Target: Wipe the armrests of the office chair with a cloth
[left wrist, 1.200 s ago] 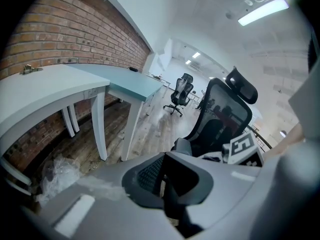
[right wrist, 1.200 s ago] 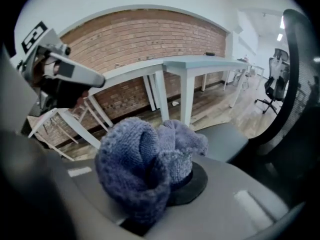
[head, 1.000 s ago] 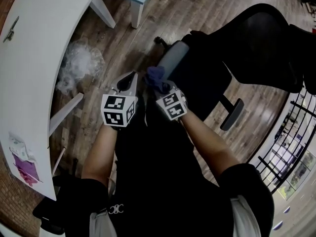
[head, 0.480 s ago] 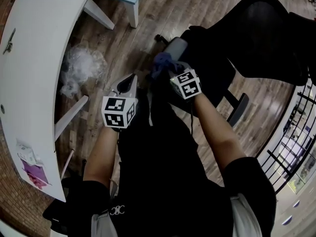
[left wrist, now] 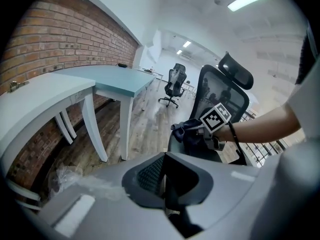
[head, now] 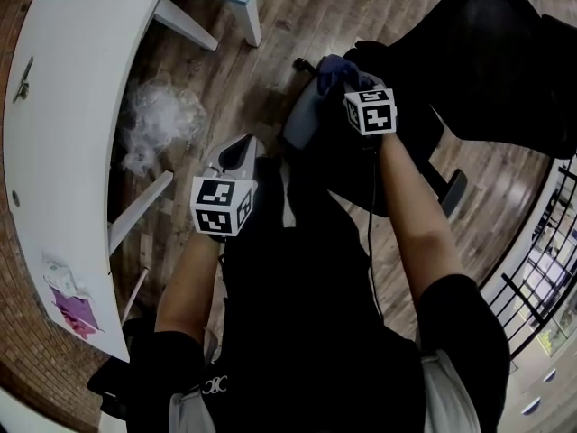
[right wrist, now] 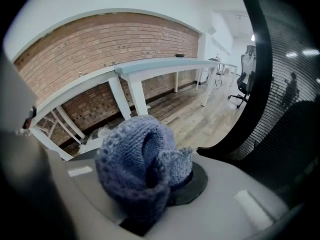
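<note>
Knitted cloth (right wrist: 140, 174) rough; chair back (right wrist: 295, 69) mesh; floor (head: 257, 84) wood

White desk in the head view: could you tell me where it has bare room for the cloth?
The desk is mostly bare between the small metal item and the pink papers; the floor beside it is crowded with crumpled plastic.

No readable text or numbers (waistband logo (head: 209, 384) too blurred).

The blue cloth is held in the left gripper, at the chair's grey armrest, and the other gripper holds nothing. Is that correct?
No: the right gripper holds the blue cloth, as the right gripper view shows. It is at the grey armrest, and the left gripper holds nothing.
</note>
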A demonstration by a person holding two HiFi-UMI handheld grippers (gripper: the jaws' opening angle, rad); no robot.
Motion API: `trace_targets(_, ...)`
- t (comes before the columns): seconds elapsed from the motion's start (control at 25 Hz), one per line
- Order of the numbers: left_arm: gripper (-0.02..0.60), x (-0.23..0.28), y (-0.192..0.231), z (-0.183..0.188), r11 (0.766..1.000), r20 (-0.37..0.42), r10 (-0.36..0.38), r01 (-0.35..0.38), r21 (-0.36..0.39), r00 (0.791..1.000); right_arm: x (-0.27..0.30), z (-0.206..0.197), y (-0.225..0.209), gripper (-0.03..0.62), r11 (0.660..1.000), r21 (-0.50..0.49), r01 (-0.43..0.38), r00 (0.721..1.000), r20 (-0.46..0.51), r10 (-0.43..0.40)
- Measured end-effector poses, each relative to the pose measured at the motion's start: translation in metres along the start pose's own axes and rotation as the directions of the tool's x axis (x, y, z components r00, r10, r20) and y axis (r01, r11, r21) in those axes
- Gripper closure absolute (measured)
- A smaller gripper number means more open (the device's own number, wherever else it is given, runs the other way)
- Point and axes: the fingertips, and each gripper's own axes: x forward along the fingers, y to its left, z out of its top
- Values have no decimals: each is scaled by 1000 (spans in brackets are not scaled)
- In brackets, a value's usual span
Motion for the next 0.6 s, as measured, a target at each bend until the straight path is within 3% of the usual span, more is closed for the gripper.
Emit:
trace_targets(0.2,575,4,-11,-4,1000,-17,11,-11,1,1000,-8,-9,16,548,999,-32,-18,1000,23,19)
trace_targets(0.36,575,11,-29,-5,1000,-30,10,-10,19,1000,-32,-35,73,548,983,-98,-153,986,55,159)
trace_targets(0.48,575,22,-47,-1,999,-44,-3,5,54,999,-54,-71,119,548,953,-119,-279,956,54,287)
trace_targets(0.6,575,35,-63,0,997,-57,-5,9,73,998,-74,-119,159,548,888,-171,-427,901,4,434)
